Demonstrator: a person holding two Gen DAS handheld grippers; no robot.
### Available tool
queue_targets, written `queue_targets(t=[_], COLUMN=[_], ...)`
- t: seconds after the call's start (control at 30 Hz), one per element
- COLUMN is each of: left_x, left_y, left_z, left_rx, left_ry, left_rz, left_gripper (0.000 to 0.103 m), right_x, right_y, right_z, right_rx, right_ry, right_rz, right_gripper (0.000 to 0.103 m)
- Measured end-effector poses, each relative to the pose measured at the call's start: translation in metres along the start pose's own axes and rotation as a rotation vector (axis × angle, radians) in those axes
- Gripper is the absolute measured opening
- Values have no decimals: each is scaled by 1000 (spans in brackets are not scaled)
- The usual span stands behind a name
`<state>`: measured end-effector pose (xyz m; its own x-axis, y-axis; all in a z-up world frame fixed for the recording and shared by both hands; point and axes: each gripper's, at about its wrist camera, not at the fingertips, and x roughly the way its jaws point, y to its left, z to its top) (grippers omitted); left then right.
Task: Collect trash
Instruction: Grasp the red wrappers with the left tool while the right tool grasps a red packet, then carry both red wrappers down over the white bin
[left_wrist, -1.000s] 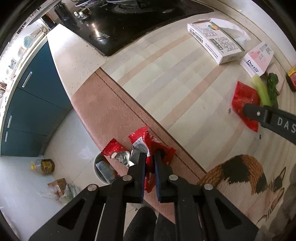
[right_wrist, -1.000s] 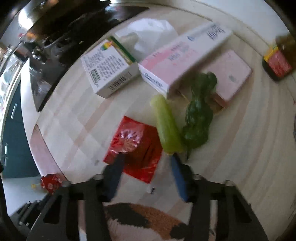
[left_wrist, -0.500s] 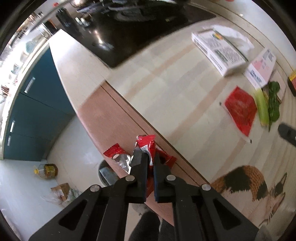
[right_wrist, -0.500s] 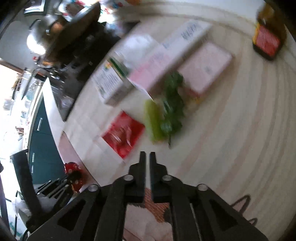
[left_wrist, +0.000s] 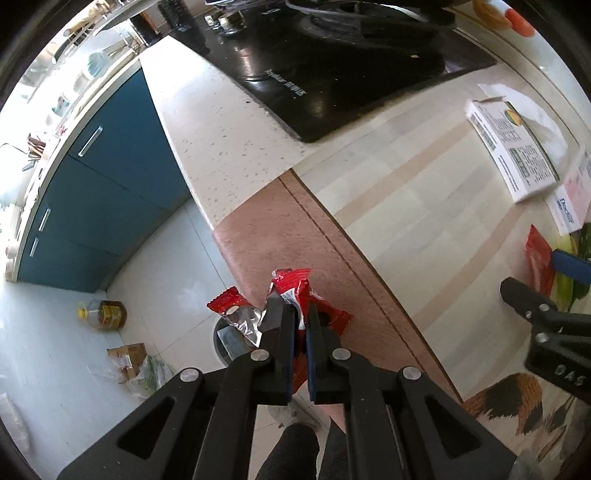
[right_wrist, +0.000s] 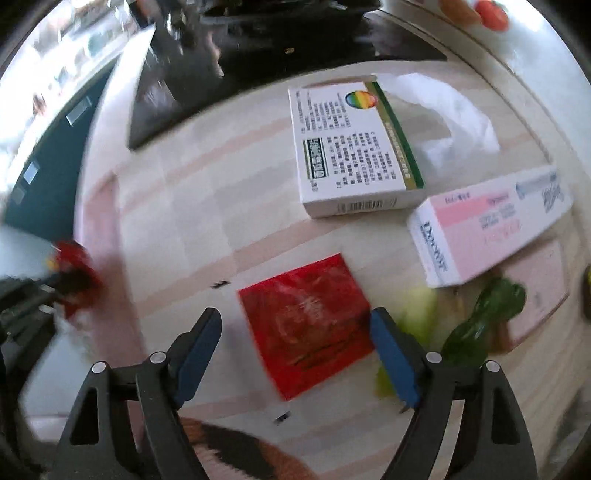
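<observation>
My left gripper (left_wrist: 300, 312) is shut on a bunch of red snack wrappers (left_wrist: 295, 286) and holds them over the counter's front edge, above a round bin (left_wrist: 231, 341) on the floor. My right gripper (right_wrist: 295, 325) is open just above a flat red wrapper (right_wrist: 306, 321) on the striped mat (right_wrist: 184, 206); its blue fingertips (right_wrist: 201, 341) straddle the wrapper. The same wrapper shows at the right edge of the left wrist view (left_wrist: 537, 258). The held wrappers appear blurred at the left of the right wrist view (right_wrist: 74, 273).
A white box (right_wrist: 351, 151), a pink and white box (right_wrist: 491, 229), a white plastic bag (right_wrist: 450, 107) and green vegetables (right_wrist: 484, 321) lie beyond the flat wrapper. A black hob (left_wrist: 332, 59) is at the back. An oil bottle (left_wrist: 107, 312) and cardboard scraps (left_wrist: 127, 356) are on the floor.
My right gripper drew back and shut, then came down open over the flat red wrapper. My left gripper stayed shut on the wrappers and drifted slightly along the counter edge.
</observation>
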<state>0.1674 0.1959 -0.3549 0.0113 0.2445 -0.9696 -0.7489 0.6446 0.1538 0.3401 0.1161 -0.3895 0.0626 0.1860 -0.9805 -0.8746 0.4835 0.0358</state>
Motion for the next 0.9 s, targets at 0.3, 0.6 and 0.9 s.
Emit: queue_targets(t=[0.3,0.6,0.9], left_x=[-2,-28,-72], left_y=[7,12,55], left_z=[1,1,-2], left_rx=[-11,-14,-82], left_ry=[-8,-57,-144], left_rz=[-21,-54,-100], left_gripper=[2,2,2], right_x=[-17,-55,-82], right_y=[-36,-55,-36], right_z=[-10,-40,-21], right_rx=[208,342,400], right_ry=[-36,-119,-199], right_rz=[74,174,295], right_gripper=[48,28,24])
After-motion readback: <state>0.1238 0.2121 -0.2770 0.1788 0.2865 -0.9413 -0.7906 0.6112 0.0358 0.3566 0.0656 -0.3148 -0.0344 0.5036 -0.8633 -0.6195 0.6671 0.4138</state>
